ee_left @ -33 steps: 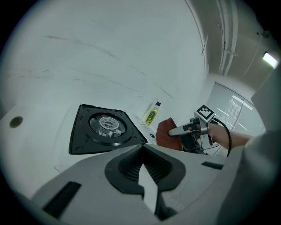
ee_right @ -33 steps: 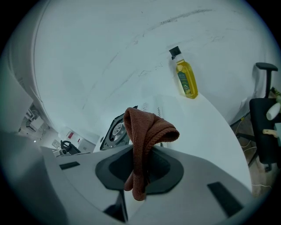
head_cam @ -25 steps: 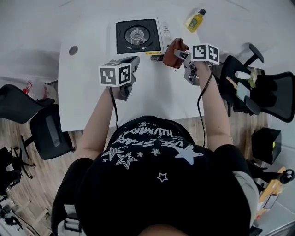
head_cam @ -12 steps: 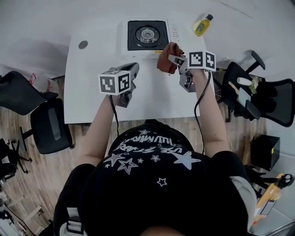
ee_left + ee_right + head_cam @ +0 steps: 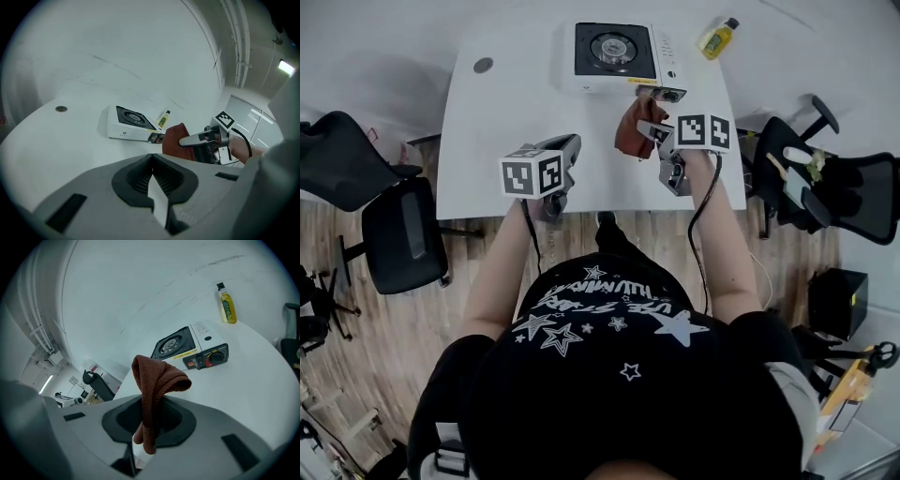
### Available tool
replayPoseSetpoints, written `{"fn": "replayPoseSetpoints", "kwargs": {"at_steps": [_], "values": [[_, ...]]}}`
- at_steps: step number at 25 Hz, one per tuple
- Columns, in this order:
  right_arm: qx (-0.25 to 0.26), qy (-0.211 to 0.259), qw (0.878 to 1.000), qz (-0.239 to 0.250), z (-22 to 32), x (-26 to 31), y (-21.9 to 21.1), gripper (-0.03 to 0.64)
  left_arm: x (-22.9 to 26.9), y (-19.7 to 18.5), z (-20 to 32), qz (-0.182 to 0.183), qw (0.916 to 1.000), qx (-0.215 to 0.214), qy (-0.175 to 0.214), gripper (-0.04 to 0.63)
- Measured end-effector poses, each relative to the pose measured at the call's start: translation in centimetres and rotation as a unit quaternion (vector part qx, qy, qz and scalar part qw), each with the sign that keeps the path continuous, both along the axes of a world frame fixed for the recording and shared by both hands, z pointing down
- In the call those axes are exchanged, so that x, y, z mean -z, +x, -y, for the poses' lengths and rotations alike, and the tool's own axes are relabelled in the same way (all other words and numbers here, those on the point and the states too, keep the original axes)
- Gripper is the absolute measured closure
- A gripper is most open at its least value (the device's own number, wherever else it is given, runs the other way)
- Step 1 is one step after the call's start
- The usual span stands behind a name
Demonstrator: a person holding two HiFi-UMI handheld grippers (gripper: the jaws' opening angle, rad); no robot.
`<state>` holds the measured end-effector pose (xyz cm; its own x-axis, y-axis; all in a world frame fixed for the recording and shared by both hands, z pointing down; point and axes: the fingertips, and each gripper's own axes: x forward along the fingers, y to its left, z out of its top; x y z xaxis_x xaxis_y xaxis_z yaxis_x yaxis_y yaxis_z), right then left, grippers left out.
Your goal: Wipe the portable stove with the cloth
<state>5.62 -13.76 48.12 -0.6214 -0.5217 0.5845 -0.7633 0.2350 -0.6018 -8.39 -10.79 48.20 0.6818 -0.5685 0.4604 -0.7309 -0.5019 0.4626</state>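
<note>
Stove (image 5: 619, 54) sits at the far side of the tabletop (image 5: 516, 103), ahead and slightly left of your right gripper (image 5: 649, 129). That gripper is nearer, clamped on the hanging brown cloth (image 5: 628, 136). Left gripper (image 5: 570, 148) closed, empty, farther back.
</note>
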Motion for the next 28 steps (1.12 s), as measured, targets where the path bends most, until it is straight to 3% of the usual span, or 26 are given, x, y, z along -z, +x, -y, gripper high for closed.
{"fn": "replayPoseSetpoints", "kwargs": {"at_steps": [11,16,24,28], "values": [[-0.012,0.035,0.999,-0.03,-7.7,0.0,-3.6,0.557,0.2,-2.5,-6.7,-0.013,0.9998,0.003,0.011,0.588],[-0.03,0.071,0.996,-0.039,-10.6,0.6,-4.2,0.557,0.4,-2.9,-9.1,-0.02,0.9997,-0.002,0.014,0.588],[-0.001,0.145,0.988,-0.048,-13.8,1.3,-5.4,0.557,0.1,-2.2,-12.0,-0.02,0.9997,-0.009,0.013,0.588],[-0.017,0.171,0.984,-0.047,-14.6,2.0,-4.4,0.557,0.4,-2.1,-13.0,-0.019,0.9997,-0.002,0.016,0.588]]}}
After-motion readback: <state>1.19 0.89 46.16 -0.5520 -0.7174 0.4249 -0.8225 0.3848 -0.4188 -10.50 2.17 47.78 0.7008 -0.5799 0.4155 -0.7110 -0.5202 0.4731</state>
